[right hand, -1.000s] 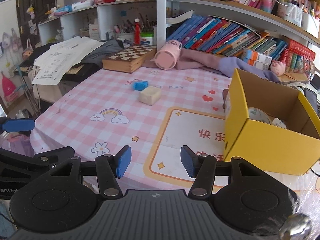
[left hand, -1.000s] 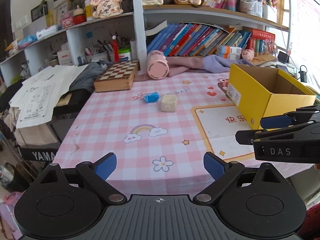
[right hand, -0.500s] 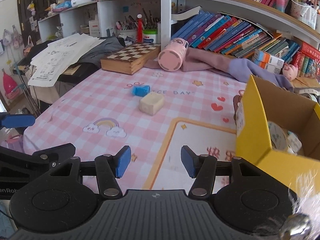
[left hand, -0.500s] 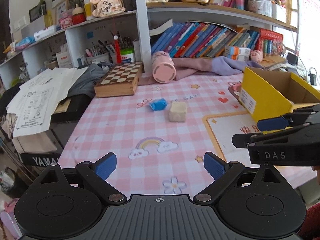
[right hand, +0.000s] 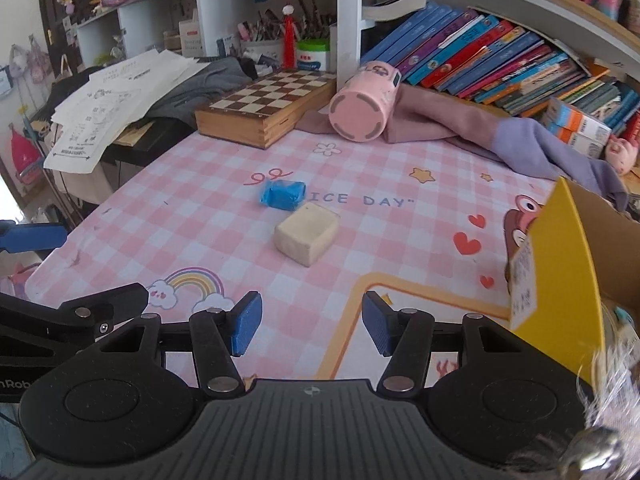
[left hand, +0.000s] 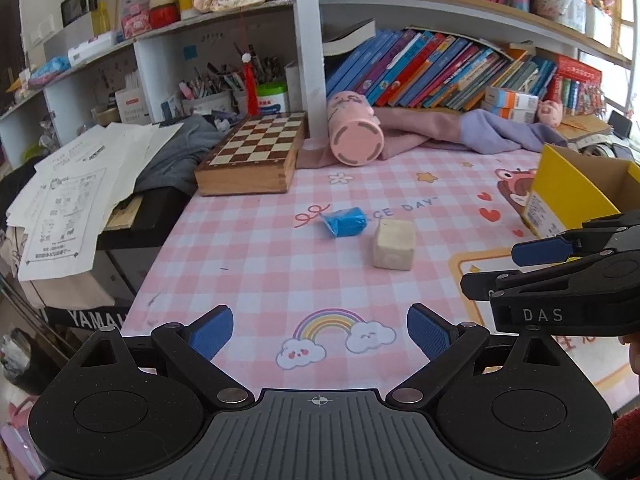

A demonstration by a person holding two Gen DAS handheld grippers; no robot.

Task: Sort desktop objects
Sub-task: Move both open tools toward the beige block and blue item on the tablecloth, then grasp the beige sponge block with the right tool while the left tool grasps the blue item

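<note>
While both my claws hang short of the block (right hand: 307, 235): nothing is held.
Right claw (right hand: 312, 328): spread, empty; block lies straight ahead.
Left claw (left hand: 319, 336): spread wider, empty; block lies ahead, slightly right.
Wrapper (right hand: 282, 195): just behind the block, leftward.
Box (right hand: 560, 280): right of the block.
Nearer, I judge: right.

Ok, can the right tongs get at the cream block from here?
Probably yes. The right tongs stand open and empty, and only bare tablecloth lies between them and the cream block. The blue packet sits behind it, close.
</note>
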